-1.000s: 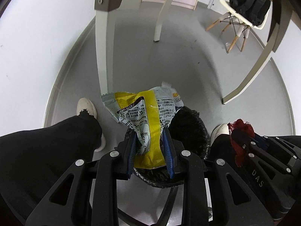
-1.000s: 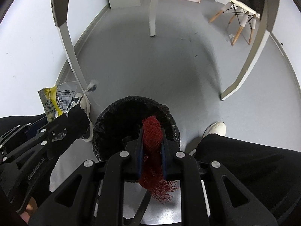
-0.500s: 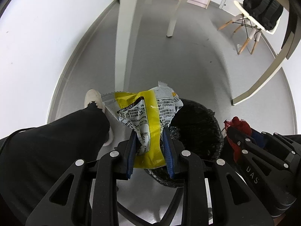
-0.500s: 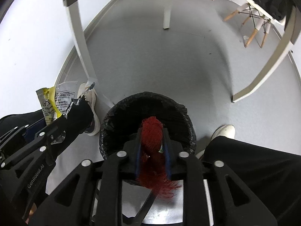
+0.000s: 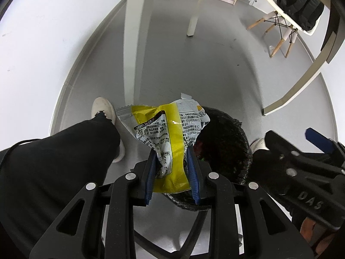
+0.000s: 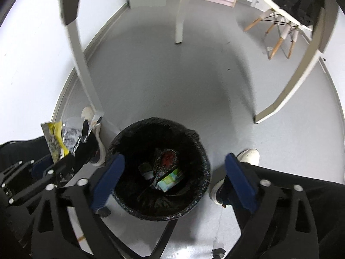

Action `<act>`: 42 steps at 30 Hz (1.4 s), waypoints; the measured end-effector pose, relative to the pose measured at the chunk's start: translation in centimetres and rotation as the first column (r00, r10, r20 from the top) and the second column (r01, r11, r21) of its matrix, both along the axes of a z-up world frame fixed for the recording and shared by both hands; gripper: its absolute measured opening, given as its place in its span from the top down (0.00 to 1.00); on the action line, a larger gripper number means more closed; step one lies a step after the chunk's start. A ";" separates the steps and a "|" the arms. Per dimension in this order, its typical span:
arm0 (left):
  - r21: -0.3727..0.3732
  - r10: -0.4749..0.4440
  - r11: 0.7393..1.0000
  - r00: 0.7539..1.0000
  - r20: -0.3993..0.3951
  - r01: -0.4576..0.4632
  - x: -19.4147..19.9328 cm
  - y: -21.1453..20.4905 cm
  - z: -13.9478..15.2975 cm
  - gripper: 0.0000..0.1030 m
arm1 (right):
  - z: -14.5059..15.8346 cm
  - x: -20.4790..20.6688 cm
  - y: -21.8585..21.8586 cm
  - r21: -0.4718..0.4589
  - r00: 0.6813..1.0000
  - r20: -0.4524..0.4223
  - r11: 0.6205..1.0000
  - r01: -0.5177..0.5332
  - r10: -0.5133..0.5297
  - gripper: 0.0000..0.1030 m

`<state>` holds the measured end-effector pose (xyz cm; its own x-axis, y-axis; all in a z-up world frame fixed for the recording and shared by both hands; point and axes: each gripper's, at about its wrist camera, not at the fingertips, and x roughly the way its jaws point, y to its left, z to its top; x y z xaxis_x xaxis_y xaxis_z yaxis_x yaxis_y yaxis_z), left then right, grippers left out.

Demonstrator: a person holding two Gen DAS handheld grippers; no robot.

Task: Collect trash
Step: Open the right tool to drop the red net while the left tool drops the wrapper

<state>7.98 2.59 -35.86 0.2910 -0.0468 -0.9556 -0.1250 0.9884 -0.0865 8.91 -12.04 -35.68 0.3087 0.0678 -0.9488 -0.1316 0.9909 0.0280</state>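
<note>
My left gripper (image 5: 172, 151) is shut on a crumpled yellow and silver snack wrapper (image 5: 166, 133), held just left of a black-lined trash bin (image 5: 228, 151). The wrapper also shows at the left of the right wrist view (image 6: 57, 139). My right gripper (image 6: 174, 161) is open and empty above the bin (image 6: 194, 136). Inside the bin lie a red net (image 6: 169, 157), a green and white carton (image 6: 170, 179) and other scraps.
White table legs (image 6: 84, 71) stand left of the bin and further back (image 6: 181, 10); another slants at the right (image 6: 289, 90). A chair with a black backpack (image 6: 291, 2) is at the back right. My legs and white shoes (image 6: 248, 155) flank the bin.
My right gripper has opened and the red net has dropped into the bin. My left gripper still holds the wrapper beside the bin.
</note>
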 end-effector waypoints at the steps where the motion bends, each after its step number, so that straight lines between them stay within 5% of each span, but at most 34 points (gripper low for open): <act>1: -0.001 -0.005 1.000 1.000 -0.002 0.005 0.0 -0.2 0.0 0.74 | 0.2 0.1 -0.5 0.002 1.000 0.003 1.000 0.011 -0.011 0.08; 19: -0.012 -0.151 0.988 0.988 -0.025 0.151 0.6 -7.1 -1.3 0.71 | 0.6 -0.9 -9.2 -0.005 0.976 0.018 0.976 0.219 -0.219 0.08; 24: -0.008 -0.182 0.983 0.983 -0.021 0.182 0.3 -8.0 -1.3 0.55 | 0.2 -1.2 -10.5 0.011 0.965 -0.011 0.965 0.262 -0.262 0.08; 31: 0.006 -0.186 0.982 0.982 -0.014 0.187 0.0 -7.8 -1.3 0.46 | 0.4 -1.1 -9.5 0.004 0.970 -0.005 0.970 0.243 -0.243 0.08; 42: 0.034 -0.162 0.986 0.986 0.040 0.161 -0.2 -6.8 -0.1 0.14 | 0.8 -1.0 -8.1 -0.025 0.981 0.030 0.981 0.192 -0.191 0.07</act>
